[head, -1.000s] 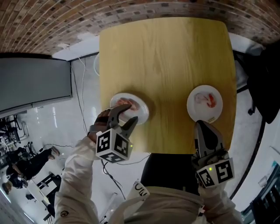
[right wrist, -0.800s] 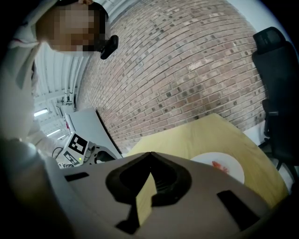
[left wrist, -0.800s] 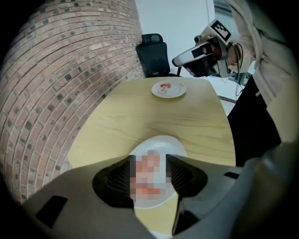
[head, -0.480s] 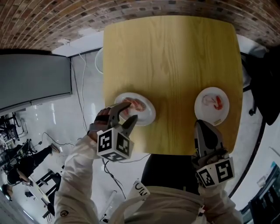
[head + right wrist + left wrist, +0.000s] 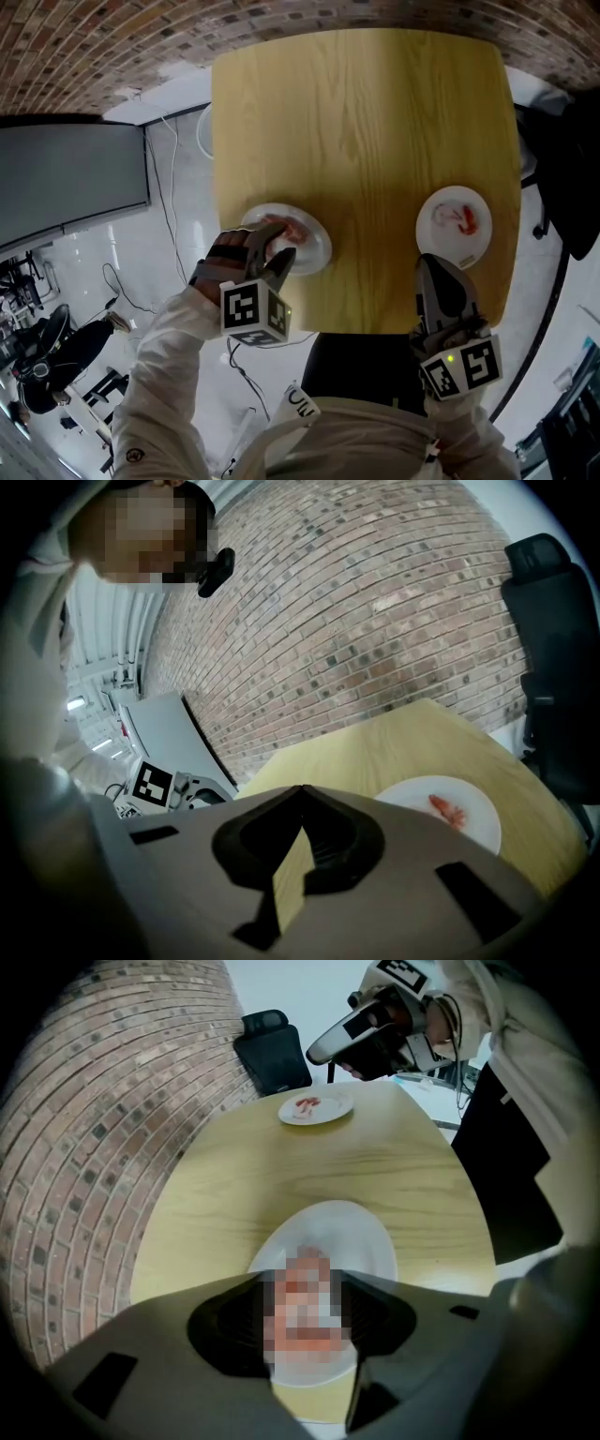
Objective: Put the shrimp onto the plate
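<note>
Wood tabletop [image 5: 366,122] by brick wall [image 5: 281,23], glossy white floor [image 5: 112,253] around. Left gripper [image 5: 279,240], jaws just opened wide, straddled shrimp [image 5: 298,231] on left plate [image 5: 317,258], ungripped. Right gripper [image 5: 433,270] closed, empty, near right plate [image 5: 436,234] bearing second shrimp [image 5: 466,221].

Bright even light, heavy fisheye warp
Brick wall [image 5: 281,28] bows at the rims; glossy floor [image 5: 178,216] off the table's [image 5: 356,141] left edge glares white; gripper views' corners go black.

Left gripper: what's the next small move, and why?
Likely lower a little and close. On the left gripper the jaws have just been opening; the pink shrimp on the left white round plate shows between them, not yet pressed.
</note>
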Tool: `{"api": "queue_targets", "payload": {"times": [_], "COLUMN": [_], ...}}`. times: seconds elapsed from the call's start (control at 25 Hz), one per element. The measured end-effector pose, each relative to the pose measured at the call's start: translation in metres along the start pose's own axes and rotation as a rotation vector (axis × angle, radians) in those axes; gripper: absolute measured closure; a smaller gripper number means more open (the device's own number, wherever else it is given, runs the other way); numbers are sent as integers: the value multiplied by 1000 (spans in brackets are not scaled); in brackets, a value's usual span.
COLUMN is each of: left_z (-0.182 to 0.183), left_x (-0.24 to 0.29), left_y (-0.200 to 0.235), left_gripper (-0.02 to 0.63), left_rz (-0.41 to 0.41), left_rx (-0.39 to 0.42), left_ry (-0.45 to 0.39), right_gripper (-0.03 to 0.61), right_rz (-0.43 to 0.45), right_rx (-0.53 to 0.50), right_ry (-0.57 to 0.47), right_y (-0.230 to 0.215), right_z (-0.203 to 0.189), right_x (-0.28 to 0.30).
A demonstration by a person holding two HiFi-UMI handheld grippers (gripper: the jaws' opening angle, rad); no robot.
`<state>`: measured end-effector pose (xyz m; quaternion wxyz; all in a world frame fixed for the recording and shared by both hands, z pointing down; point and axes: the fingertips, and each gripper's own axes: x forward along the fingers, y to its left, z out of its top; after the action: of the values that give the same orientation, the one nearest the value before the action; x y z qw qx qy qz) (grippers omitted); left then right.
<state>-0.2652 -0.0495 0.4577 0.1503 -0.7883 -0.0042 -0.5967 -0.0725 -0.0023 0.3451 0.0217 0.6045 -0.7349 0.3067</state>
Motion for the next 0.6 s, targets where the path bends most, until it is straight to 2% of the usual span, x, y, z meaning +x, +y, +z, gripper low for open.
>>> {"api": "queue_targets", "payload": {"times": [0.28,0.4,0.6], "left_z": [6,11,8], "left_x": [9,12,14], "left_y": [0,-4,-4], "left_gripper": [414,416,416], "left_rz": [-35,-78,-99], "left_rx": [75,84,109], "left_ry": [14,13,41], "right_gripper": [554,554,554], "right_rz": [-18,-23,-33], "right_rx": [22,27,33], "right_ry": [-1,-5,-14], "right_y": [-8,-9,-14], "right_z": [-5,-5,-4], "right_x": [1,2,3]}}
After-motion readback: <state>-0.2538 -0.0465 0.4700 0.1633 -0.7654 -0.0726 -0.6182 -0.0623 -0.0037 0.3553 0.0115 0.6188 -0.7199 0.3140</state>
